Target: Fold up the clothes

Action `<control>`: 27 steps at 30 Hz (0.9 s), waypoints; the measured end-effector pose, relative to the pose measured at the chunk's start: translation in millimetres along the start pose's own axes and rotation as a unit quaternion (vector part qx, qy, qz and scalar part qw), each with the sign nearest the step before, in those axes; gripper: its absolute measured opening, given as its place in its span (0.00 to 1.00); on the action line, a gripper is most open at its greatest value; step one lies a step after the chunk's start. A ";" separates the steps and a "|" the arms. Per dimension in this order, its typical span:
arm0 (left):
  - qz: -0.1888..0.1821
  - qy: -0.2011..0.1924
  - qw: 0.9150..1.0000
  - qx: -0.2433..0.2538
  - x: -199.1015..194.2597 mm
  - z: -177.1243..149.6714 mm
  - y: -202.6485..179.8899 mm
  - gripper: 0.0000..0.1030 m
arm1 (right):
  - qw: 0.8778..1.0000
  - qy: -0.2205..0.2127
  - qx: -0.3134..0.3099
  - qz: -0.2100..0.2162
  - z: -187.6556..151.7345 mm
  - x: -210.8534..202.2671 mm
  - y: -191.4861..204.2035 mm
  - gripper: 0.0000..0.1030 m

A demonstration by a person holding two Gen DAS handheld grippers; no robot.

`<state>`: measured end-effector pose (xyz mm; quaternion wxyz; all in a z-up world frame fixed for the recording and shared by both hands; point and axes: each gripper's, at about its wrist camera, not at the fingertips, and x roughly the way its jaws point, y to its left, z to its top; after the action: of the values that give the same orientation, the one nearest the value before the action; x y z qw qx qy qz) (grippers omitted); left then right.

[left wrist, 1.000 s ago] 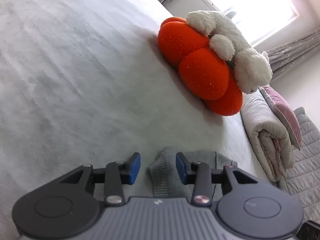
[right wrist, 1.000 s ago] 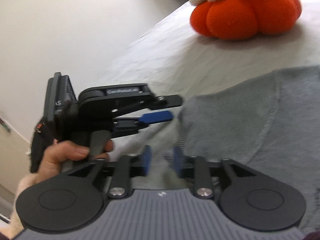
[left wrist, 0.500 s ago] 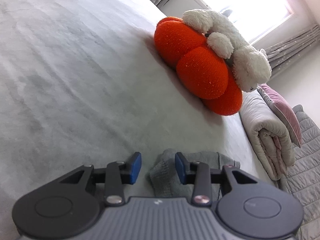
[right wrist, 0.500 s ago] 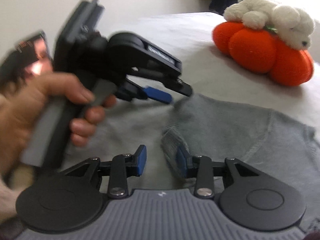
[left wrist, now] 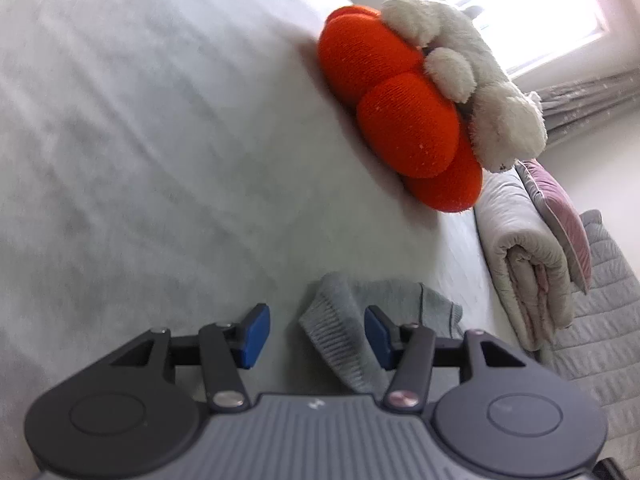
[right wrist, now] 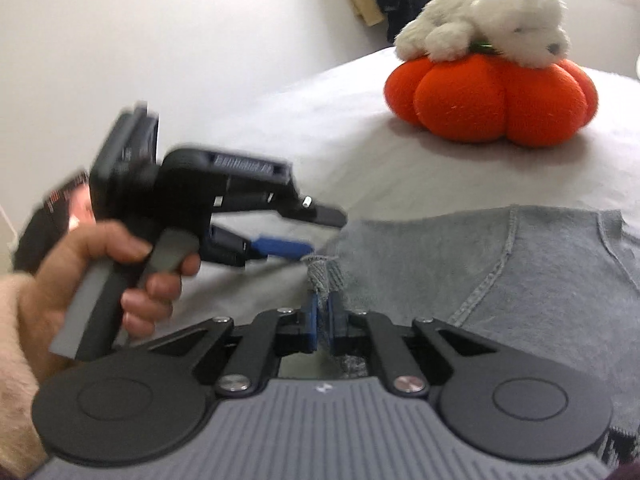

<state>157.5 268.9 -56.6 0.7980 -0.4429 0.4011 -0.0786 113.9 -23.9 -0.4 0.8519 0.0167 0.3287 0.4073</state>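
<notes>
Right wrist view: right gripper, blue pads pressed together, pinching a ribbed cuff of the grey sweater. Sweater lies flat on the white bed, right of centre. Left gripper, held in a hand, blurred, sits just left of the cuff, fingers parted. Orange pumpkin cushion farther back on the bed, white plush toy on top.

Left wrist view: left gripper, fingers spread wide; cuff lies between them, against the right pad only, ungripped. Rolled quilt and pink pillow at right.
</notes>
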 end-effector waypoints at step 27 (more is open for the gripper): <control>-0.052 -0.018 0.982 -0.178 10.2 -22.5 32.2 0.08 | 0.997 -0.005 0.062 0.039 21.1 -24.6 -17.1 0.06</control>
<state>141.0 268.7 -93.6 0.7081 -0.5996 0.3707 -0.0394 126.6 -47.6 24.5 0.8345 0.0840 0.3479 0.4189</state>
